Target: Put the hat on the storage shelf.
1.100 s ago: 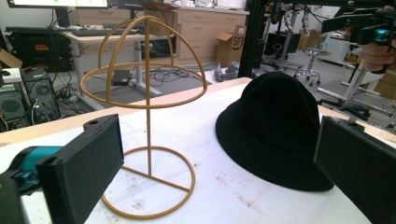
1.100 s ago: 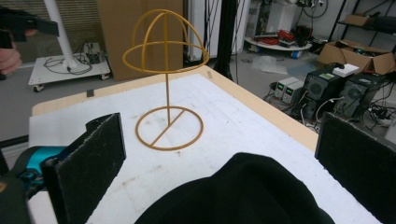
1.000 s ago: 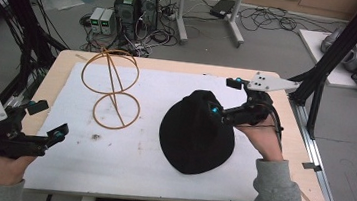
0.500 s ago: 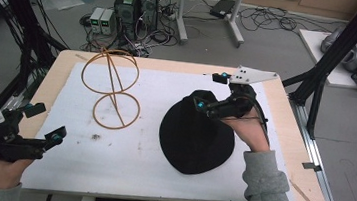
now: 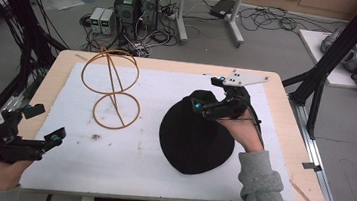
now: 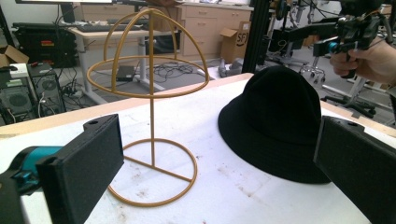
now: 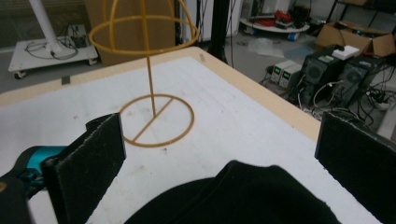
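A black brimmed hat (image 5: 192, 137) lies flat on the white mat, right of centre. A gold wire hat stand (image 5: 112, 88) stands upright at the left rear, apart from the hat. My right gripper (image 5: 207, 92) hovers open over the far side of the hat's crown (image 7: 243, 196), with nothing between its jaws. My left gripper (image 5: 46, 123) is open and empty at the near left edge. It faces the stand (image 6: 150, 98) and the hat (image 6: 280, 116). In the left gripper view, the right gripper (image 6: 348, 35) hangs above the hat. The stand (image 7: 149, 70) shows beyond the hat in the right gripper view.
The white mat (image 5: 126, 150) covers most of the wooden table (image 5: 292, 142). A thin wooden stick (image 5: 300, 189) lies near the front right corner. Black frame poles (image 5: 331, 61) rise at both sides. Computer boxes (image 5: 136, 5) and cables sit on the floor beyond.
My right gripper has moved left, from the hat's right side to above its crown. My left gripper has barely shifted, and the hat and stand have stayed put.
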Demonstrator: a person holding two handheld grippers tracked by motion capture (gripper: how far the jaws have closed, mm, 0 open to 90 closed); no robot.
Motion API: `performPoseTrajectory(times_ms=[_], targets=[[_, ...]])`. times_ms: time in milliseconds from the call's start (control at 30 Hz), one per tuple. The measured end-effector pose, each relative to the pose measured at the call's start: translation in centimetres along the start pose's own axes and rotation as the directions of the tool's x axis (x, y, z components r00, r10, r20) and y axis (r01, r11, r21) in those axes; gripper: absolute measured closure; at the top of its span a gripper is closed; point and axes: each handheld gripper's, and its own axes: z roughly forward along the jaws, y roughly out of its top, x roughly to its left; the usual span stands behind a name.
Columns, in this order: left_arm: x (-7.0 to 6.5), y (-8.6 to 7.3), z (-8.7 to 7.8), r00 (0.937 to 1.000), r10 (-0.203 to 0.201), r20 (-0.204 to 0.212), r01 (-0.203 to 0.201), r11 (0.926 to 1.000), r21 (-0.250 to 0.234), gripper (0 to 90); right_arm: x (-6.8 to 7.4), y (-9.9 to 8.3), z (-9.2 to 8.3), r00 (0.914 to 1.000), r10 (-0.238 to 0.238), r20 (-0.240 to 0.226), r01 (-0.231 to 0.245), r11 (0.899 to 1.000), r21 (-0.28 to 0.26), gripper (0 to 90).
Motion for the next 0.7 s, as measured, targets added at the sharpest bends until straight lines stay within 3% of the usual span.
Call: performPoseTrajectory(times_ms=[367,700], targets=[[-0.1,0.0,0.2,0.9999,-0.007,0.010,0.007,1.0000,0.001,1.8,-0.1,-2.4,1.4,0.9994,0.028,0.019,-0.029,0.999,0.023,0.9],[-0.2,-0.1,0.4,0.9998,-0.007,0.021,0.007,1.0000,0.005,1.8,-0.1,-3.4,2.5,0.9984,0.033,0.045,-0.036,0.998,0.056,1.0]])
